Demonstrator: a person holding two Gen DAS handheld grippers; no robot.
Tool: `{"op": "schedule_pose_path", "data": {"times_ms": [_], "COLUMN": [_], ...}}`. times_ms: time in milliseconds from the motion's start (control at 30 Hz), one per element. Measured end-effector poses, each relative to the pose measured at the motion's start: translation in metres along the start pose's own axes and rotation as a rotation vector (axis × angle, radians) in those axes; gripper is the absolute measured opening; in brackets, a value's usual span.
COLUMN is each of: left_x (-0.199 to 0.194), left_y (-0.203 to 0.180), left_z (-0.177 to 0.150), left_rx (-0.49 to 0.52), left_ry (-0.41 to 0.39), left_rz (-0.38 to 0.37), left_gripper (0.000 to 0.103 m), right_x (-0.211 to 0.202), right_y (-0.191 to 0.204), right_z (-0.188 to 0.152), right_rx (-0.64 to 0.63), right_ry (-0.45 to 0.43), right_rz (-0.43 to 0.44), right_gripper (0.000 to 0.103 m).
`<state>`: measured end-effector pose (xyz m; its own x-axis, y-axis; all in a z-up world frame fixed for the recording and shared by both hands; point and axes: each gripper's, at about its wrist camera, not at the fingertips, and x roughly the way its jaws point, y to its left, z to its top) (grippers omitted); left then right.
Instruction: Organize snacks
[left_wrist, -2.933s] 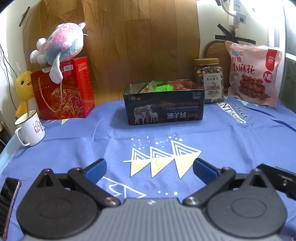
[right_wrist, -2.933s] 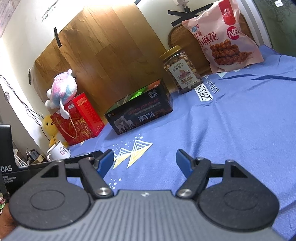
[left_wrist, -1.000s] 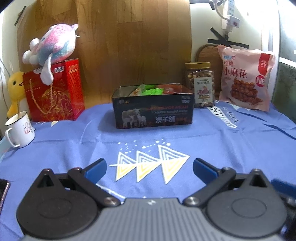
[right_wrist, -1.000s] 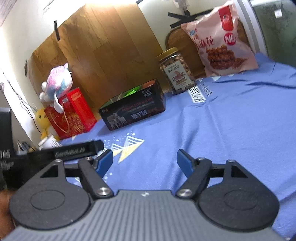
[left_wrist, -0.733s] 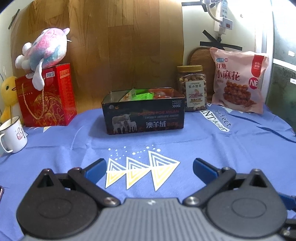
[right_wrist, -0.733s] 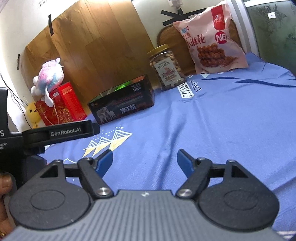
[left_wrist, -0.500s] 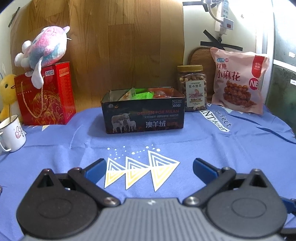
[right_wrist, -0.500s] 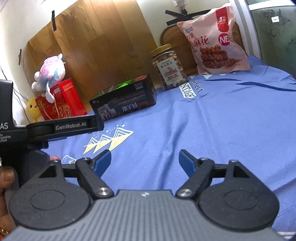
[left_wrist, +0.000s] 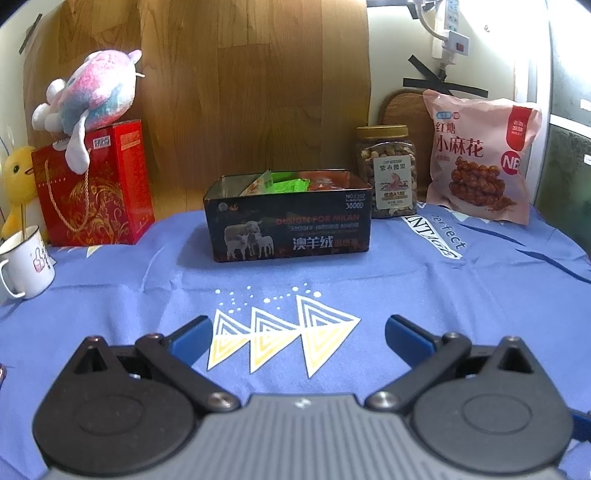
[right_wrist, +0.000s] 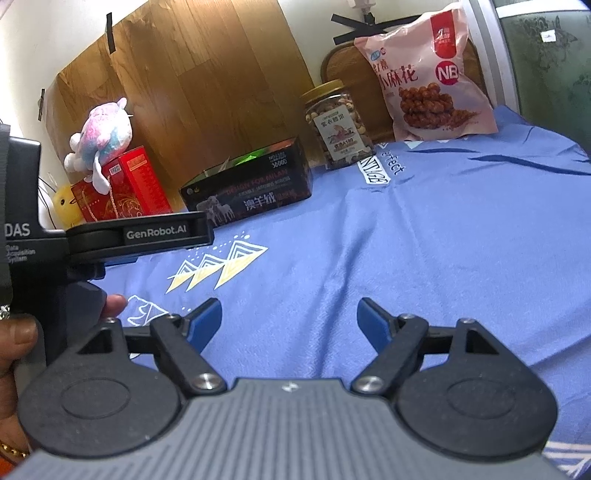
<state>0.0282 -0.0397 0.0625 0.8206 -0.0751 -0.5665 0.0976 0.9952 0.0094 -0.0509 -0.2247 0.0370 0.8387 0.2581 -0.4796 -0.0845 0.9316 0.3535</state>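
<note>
Both my tongs are released and empty: left gripper (left_wrist: 297, 328), right gripper (right_wrist: 289, 317). The tin box (left_wrist: 288, 229) stands straight ahead of the left; the nut jar (right_wrist: 334, 123) and pink snack bag (right_wrist: 424, 79) lie ahead-right. I should approach level, jaws spread, and grip the jar by its body.

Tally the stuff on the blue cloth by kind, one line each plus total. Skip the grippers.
Snack containers: 3 — dark tin, nut jar, pink snack bag
Plush toys: 2 — pink-blue plush, yellow duck
Gift bags: 1 — red gift bag
Mugs: 1 — white mug
Total: 7
</note>
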Motion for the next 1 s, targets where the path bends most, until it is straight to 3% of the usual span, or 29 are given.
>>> {"op": "schedule_pose_path", "data": {"times_ms": [1000], "left_x": [-0.012], "left_y": [-0.009], "left_z": [-0.004], "left_rx": [0.067], "left_ry": [-0.047], "left_rz": [0.035], "left_gripper": [0.103], "right_x": [-0.001], "right_y": [-0.007], "right_z": [-0.005], "right_rx": [0.031], "right_ry": [0.006], "right_rz": [-0.002], "right_gripper": [0.082]}}
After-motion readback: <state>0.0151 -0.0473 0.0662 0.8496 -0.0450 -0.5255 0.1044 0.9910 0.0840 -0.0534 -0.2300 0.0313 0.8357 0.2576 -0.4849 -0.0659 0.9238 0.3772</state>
